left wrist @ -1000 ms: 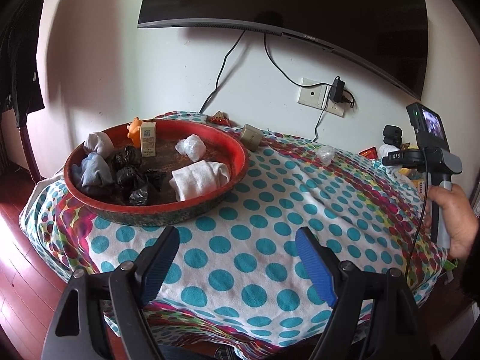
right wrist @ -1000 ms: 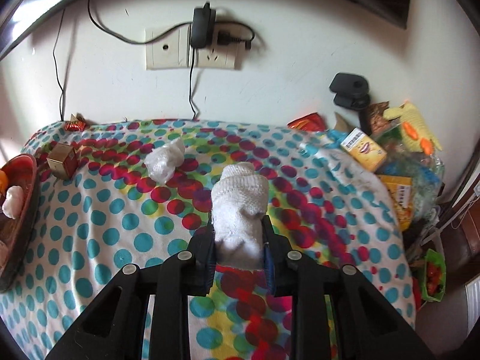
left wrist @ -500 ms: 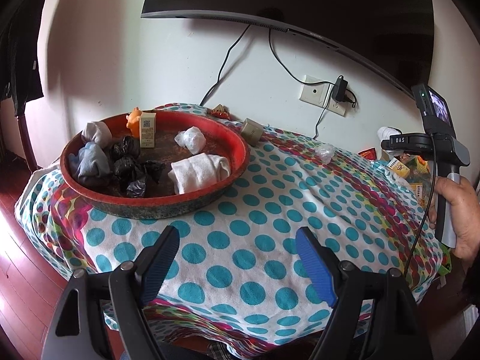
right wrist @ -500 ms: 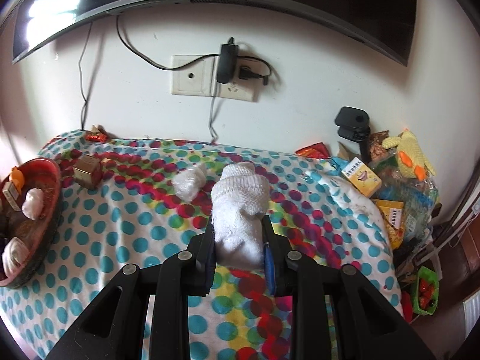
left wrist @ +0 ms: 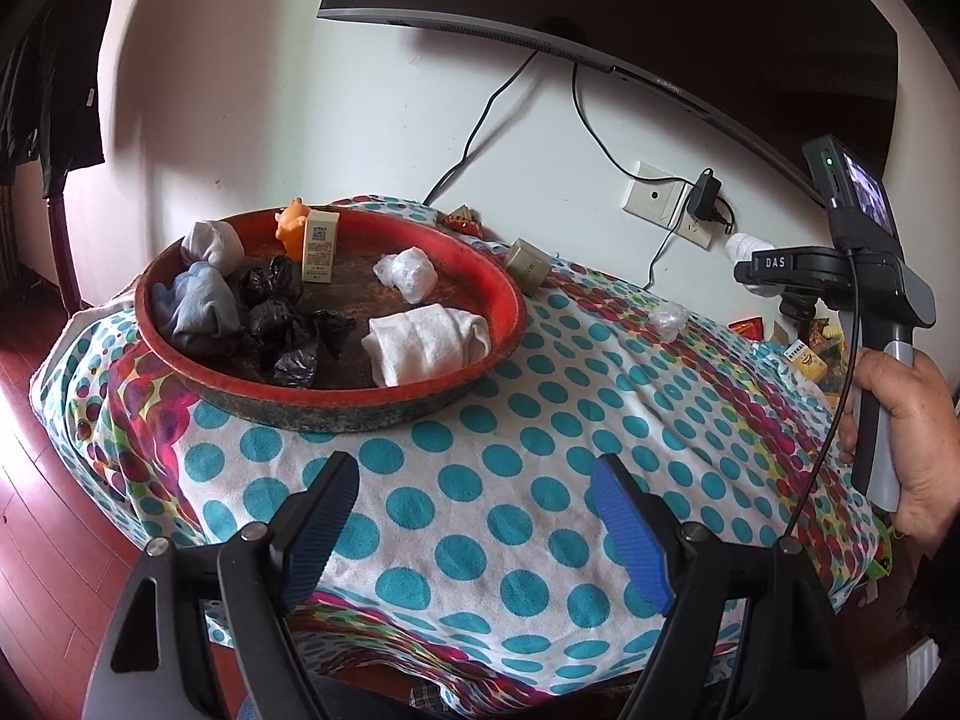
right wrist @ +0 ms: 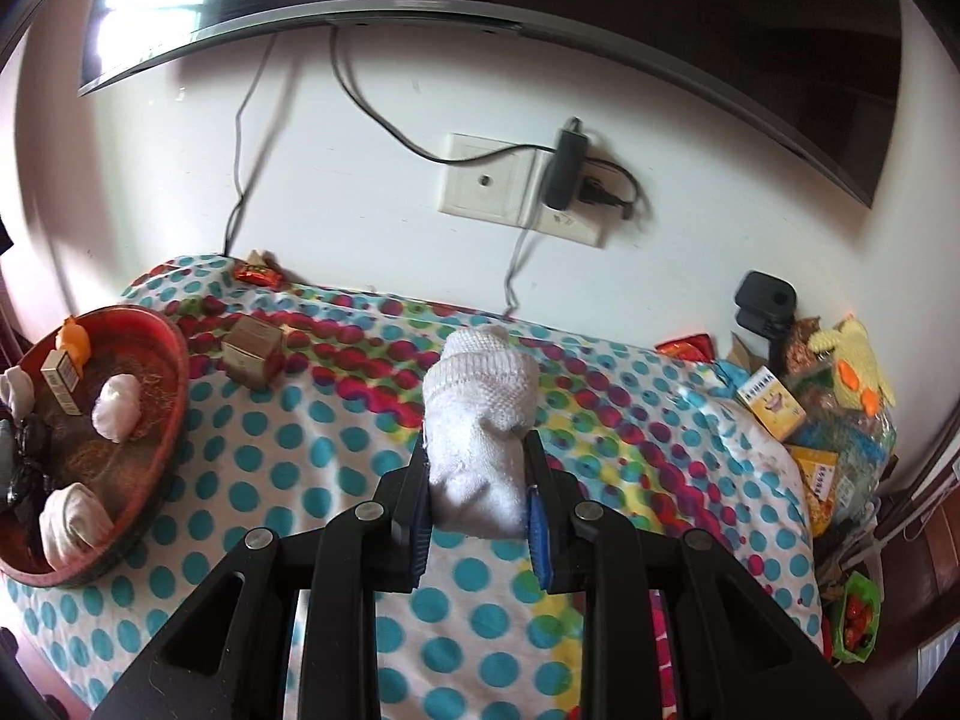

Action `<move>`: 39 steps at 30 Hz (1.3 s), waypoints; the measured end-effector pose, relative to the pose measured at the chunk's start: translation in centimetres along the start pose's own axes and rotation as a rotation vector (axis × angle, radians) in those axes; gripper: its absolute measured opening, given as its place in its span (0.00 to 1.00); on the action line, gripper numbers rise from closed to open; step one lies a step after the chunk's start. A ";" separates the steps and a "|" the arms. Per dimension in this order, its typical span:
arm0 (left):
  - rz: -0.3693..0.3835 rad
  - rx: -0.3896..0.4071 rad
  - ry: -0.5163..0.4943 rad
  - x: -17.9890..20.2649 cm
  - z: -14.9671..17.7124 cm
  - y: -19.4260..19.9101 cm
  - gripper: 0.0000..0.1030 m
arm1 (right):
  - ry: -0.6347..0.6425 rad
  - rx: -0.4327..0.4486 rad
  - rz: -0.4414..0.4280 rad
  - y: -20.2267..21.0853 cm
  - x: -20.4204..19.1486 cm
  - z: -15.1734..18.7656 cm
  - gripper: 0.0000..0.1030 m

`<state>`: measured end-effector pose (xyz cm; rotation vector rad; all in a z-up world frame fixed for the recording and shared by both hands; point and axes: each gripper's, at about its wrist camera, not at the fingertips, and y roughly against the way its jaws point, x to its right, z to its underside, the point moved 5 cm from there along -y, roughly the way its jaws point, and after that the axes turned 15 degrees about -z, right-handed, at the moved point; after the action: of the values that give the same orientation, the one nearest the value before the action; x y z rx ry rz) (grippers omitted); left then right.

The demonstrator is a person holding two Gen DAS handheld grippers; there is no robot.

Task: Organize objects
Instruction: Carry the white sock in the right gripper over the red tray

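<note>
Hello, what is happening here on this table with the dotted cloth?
A person is tidying small things into a red tray. The right claw is shut on a rolled white sock, held above the dotted cloth. The left claw is open and holds nothing. The tray already has socks, black bags and a small box in it. A brown box and a clear plastic wad lie on the cloth outside it.

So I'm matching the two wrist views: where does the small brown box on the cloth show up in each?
Left wrist: brown box right of centre, upper half, just right of the red tray, apart from it.
Right wrist: brown box left of centre, just right of the tray.
Shared landmark: the wall socket above the table.
</note>
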<state>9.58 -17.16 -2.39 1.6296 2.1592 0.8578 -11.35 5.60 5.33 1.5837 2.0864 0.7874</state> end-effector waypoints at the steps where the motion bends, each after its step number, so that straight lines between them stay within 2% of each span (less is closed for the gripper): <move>1: 0.000 -0.002 0.004 -0.1 0.0 0.0 0.79 | 0.006 0.001 -0.005 -0.1 -0.5 -0.1 0.23; 18: -0.016 -0.023 0.072 -1.6 -0.3 -0.4 0.79 | 0.148 0.002 -0.073 -0.9 -8.9 -2.7 0.24; 27: -0.030 -0.044 0.111 -2.8 -0.5 -1.0 0.79 | 0.211 -0.019 -0.177 -2.4 -14.5 -3.5 0.24; 37: -0.047 -0.077 0.151 -3.9 -0.4 -2.0 0.79 | 0.228 -0.185 -0.395 -7.7 -21.3 -0.3 0.24; 39: -0.049 -0.093 0.152 -4.0 -0.2 -2.4 0.79 | 0.238 -0.210 -0.408 -8.6 -22.2 0.4 0.24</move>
<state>8.87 -21.38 -4.13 1.5051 2.2124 1.0824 -11.31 -17.36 -1.01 0.9488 2.2948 1.0386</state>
